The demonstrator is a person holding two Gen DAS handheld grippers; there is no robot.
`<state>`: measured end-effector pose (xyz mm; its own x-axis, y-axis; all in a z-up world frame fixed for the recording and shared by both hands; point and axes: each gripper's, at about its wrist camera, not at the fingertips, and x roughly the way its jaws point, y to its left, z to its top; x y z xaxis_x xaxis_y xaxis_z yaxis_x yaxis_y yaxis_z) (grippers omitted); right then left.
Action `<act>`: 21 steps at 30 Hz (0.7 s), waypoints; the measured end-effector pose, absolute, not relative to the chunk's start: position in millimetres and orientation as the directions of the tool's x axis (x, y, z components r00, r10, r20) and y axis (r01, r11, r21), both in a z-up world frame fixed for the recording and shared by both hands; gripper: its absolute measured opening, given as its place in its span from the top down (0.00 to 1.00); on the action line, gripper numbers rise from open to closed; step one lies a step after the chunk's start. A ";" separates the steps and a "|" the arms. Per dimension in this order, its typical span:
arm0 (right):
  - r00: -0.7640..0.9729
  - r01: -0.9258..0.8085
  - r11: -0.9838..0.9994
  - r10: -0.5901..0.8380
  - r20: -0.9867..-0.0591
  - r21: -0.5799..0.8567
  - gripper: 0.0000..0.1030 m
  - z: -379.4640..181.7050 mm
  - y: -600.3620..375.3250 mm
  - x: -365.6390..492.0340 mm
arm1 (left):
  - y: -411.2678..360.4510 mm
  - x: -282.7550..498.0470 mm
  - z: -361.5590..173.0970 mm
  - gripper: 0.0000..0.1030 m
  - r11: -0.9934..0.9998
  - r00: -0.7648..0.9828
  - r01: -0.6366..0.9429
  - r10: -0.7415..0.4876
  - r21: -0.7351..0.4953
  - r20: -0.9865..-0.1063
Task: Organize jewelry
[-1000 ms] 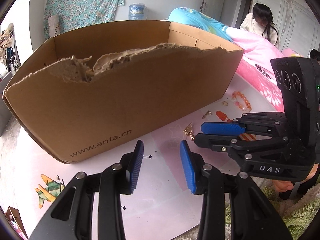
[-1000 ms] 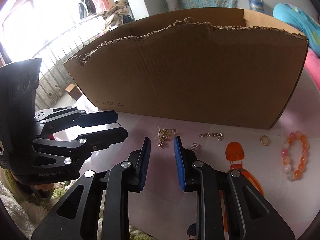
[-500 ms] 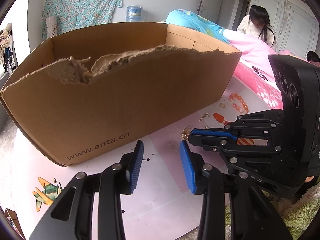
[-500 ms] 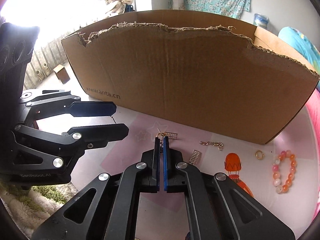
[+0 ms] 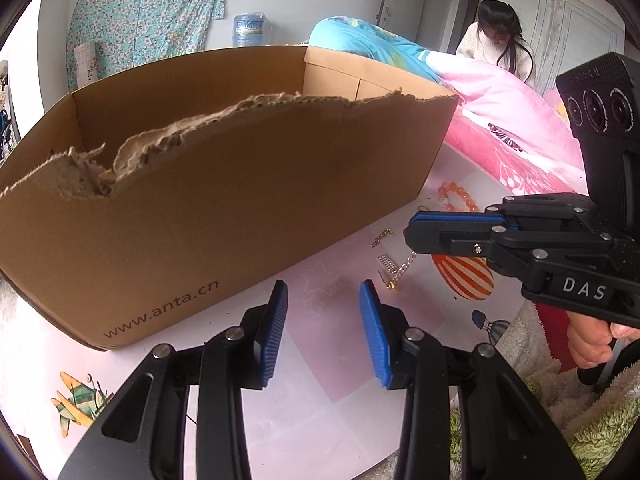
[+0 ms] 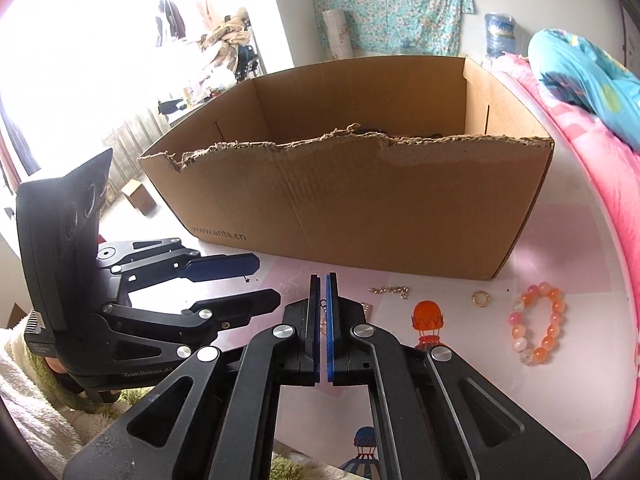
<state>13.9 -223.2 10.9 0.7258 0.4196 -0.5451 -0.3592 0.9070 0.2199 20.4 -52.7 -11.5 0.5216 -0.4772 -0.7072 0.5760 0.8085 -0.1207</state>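
Note:
A torn brown cardboard box [image 6: 360, 208] [image 5: 224, 200] stands on the pale pink table [image 5: 332, 364]. My right gripper [image 6: 323, 279] [image 5: 412, 236] is shut on a small gold chain earring [image 5: 400, 273], which dangles from its tips just above the table. In front of the box lie a short gold chain [image 6: 390, 291], a gold ring [image 6: 480, 298], an orange and pink bead bracelet [image 6: 538, 328] [image 5: 456, 196] and a small rhinestone piece [image 5: 386, 260]. Left of the right one, my left gripper [image 5: 323, 292] [image 6: 240, 280] stands open with nothing between its blue pads.
A pink quilt [image 5: 504, 128] and a blue one lie right of the table. Green and white fleece [image 5: 592, 412] covers the near edge. A person [image 5: 496, 40] sits at the back right. Balloon prints [image 6: 428, 320] mark the tabletop.
My right gripper closed on the gold earring and rose with it, so the box's inside now shows in its view. My left gripper stayed put.

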 end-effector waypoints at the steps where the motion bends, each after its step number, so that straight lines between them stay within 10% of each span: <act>1: 0.727 -0.359 0.904 0.426 -0.539 0.231 1.00 12.7 -222.9 12.5 | -55.3 20.6 -11.0 0.67 0.803 0.518 0.584 -0.483 -0.121 -0.706; 21: 0.678 -0.339 0.831 0.541 -0.498 0.441 1.00 10.6 -244.6 31.1 | -64.6 11.7 -9.6 0.68 0.762 0.483 0.633 -0.524 -0.134 -0.701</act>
